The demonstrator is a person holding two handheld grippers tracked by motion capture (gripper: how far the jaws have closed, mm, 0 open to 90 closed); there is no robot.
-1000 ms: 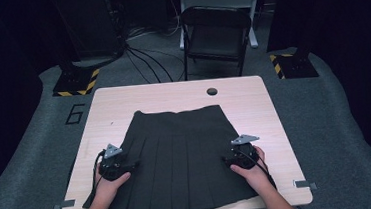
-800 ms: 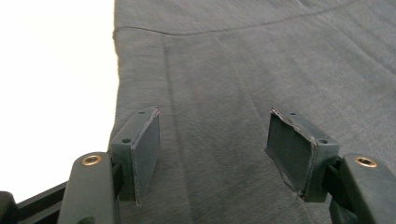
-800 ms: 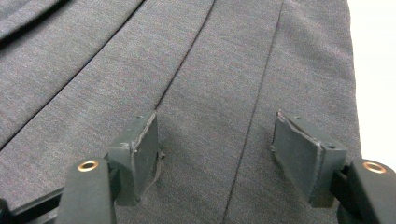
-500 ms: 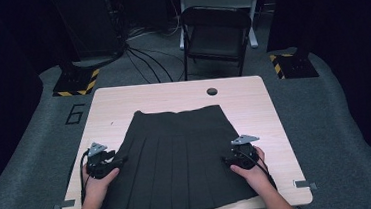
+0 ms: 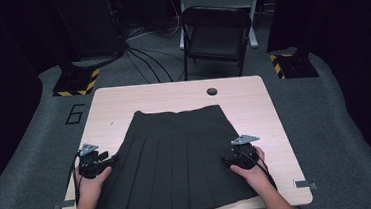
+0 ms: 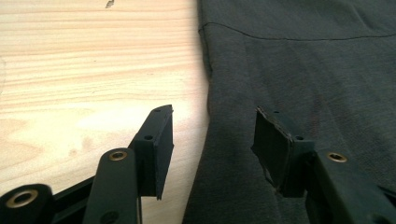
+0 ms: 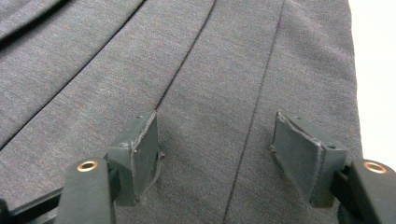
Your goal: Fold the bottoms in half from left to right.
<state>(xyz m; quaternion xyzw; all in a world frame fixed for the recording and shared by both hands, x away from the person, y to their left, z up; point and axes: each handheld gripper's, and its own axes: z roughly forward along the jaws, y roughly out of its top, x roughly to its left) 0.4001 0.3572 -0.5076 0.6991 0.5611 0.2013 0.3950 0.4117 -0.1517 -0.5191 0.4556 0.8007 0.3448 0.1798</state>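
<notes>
After the left gripper (image 5: 94,162) slid outward to the dark pleated skirt's (image 5: 178,160) edge, both grippers sat unclenched, right gripper (image 5: 242,154) over fabric, likely pre-grasp.

Both grippers have black jaws with brass-ringed screw holes; the left gripper (image 5: 93,162) and right gripper (image 5: 242,153) each carry a grey three-cornered plate, and the forearms look unsleeved.
</notes>
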